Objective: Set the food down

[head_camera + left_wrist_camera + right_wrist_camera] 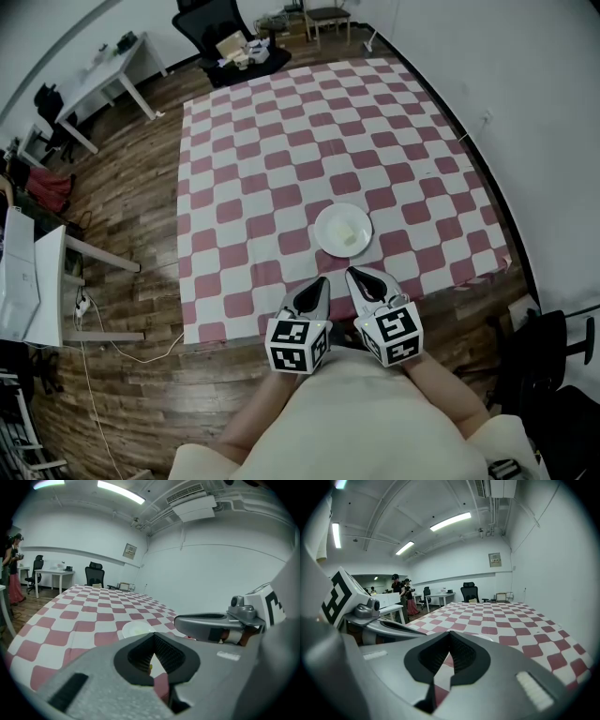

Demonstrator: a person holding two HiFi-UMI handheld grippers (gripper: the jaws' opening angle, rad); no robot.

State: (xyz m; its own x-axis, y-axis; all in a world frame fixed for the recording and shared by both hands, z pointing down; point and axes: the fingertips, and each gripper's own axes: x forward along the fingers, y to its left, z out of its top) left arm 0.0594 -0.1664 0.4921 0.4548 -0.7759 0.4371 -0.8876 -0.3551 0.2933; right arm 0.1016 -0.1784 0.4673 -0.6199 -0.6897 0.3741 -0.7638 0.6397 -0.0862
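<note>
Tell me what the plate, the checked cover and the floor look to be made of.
Plate: smooth, even white with a thin rim. It is likely ceramic or melamine, but the look leaves that open.
Checked cover: matte red-and-white fabric or thin vinyl. Its edges run slightly wavy, like a soft sheet.
Floor: wood or wood-look laminate, shown by brown planks with seams and grain streaks.

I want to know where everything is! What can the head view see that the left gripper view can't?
Only the head view: the wooden floor and the person's arms. Only the left gripper view: ceiling lights, a wall picture and a bystander standing far left. Both: the white plate, the checked cloth, the black chair and the right tongs.
</note>
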